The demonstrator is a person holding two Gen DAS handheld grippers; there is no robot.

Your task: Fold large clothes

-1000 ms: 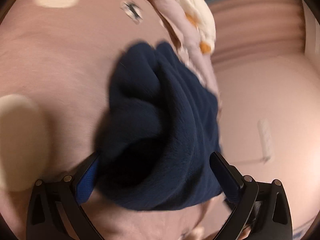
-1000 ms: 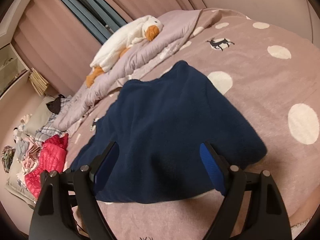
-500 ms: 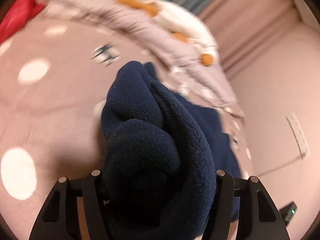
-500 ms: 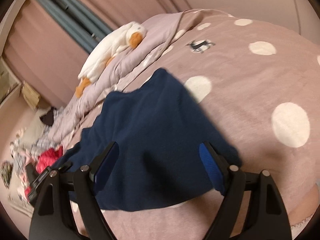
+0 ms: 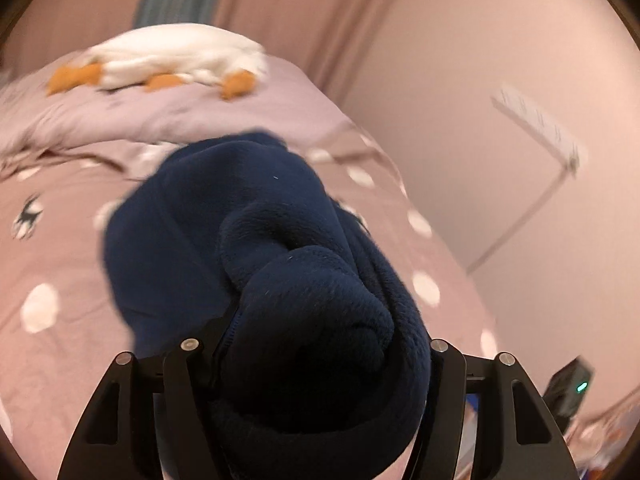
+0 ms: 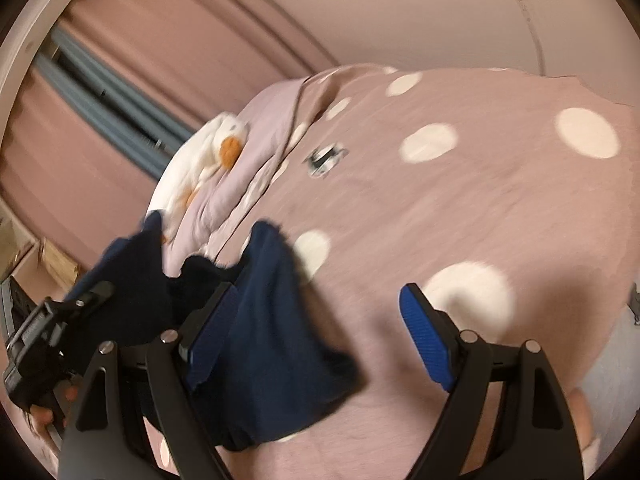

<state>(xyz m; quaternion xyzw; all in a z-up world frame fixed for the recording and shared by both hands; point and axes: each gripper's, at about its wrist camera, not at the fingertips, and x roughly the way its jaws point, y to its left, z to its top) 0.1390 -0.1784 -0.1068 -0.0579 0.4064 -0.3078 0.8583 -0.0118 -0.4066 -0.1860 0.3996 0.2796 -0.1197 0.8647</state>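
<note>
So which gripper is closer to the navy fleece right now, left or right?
Left. The left gripper is clamped on a bunched fold of the navy fleece; the right gripper hangs open just above it, gripping nothing.

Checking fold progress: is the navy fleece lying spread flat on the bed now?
No. The navy fleece is bunched and partly lifted, gripped in the left tongs; the rest drapes onto the bedspread.

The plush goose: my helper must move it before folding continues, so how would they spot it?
Start at the spotted pink bedspread and look toward the curtains. A folded lilac quilt lies there, with the goose stretched on top: the only white thing, with orange beak and feet.
</note>
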